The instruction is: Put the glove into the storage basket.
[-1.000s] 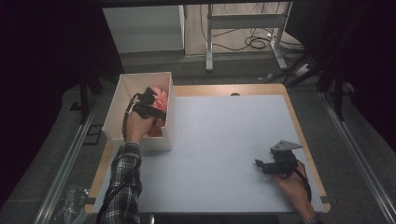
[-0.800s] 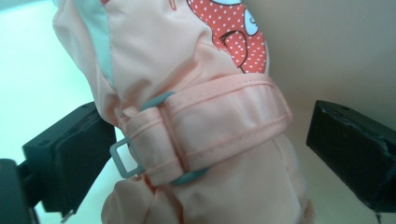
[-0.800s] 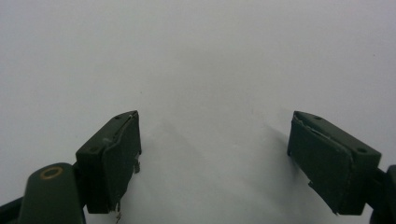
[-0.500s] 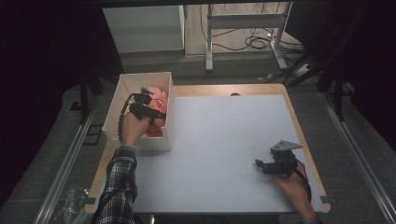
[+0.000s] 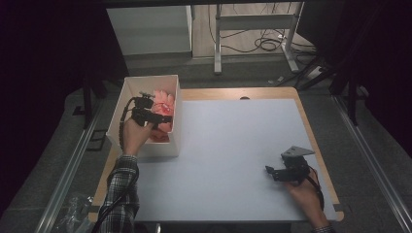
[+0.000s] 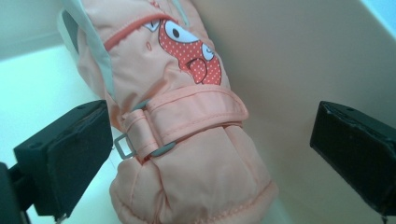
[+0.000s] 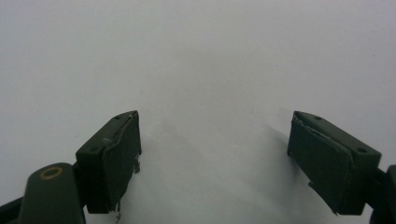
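A peach-pink mitten with a dotted cartoon face and a buckled strap lies in the white box at the table's left edge, against the box's right wall. In the high view the mitten shows just past my left gripper, which reaches into the box. Its jaws have just been opening. In the left gripper view my left gripper stands wide open with the mitten's cuff between the pads, and neither pad presses on it. My right gripper rests open near the table's front right; between its pads is only bare table.
The pale tabletop has a wooden border. Metal rails run along both sides. Behind the table stand a white cabinet and a metal frame with cables on the floor.
My left hand has drawn back a little toward the near side of the box, leaving the mitten lying inside. The right hand has stayed where it was.
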`<state>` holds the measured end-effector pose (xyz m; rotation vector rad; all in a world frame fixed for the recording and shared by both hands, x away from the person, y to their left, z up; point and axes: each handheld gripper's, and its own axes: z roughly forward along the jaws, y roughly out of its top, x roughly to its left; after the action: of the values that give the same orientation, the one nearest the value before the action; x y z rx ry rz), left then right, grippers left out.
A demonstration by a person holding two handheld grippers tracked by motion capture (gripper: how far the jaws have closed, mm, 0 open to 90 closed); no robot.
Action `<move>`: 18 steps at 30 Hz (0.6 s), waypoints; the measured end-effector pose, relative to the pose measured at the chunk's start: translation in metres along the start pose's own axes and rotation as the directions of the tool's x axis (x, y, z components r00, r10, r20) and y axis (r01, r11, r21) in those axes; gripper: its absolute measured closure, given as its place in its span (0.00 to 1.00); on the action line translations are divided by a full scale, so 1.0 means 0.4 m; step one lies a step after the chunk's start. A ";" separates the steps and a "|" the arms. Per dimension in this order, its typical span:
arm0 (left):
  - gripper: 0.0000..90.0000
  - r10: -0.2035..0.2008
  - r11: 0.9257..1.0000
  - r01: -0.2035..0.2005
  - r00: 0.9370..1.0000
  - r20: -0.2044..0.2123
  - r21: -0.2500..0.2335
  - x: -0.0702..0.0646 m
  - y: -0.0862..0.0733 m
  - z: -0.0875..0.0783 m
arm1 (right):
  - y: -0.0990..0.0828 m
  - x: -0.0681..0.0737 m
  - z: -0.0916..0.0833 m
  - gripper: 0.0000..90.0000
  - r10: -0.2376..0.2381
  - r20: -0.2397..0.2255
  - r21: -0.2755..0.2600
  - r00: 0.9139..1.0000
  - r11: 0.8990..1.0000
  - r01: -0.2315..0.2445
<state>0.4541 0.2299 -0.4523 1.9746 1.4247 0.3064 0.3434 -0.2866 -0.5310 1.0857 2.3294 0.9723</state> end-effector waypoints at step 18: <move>0.00 0.103 0.986 -0.098 0.994 0.031 -0.137 -0.026 -0.018 -0.061 | 0.000 0.000 0.000 0.20 0.000 0.000 0.000 1.000 1.000 0.000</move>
<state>0.4314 0.2309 -0.4367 1.9342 1.2491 0.3986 0.3433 -0.2865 -0.5310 1.0862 2.3297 0.9721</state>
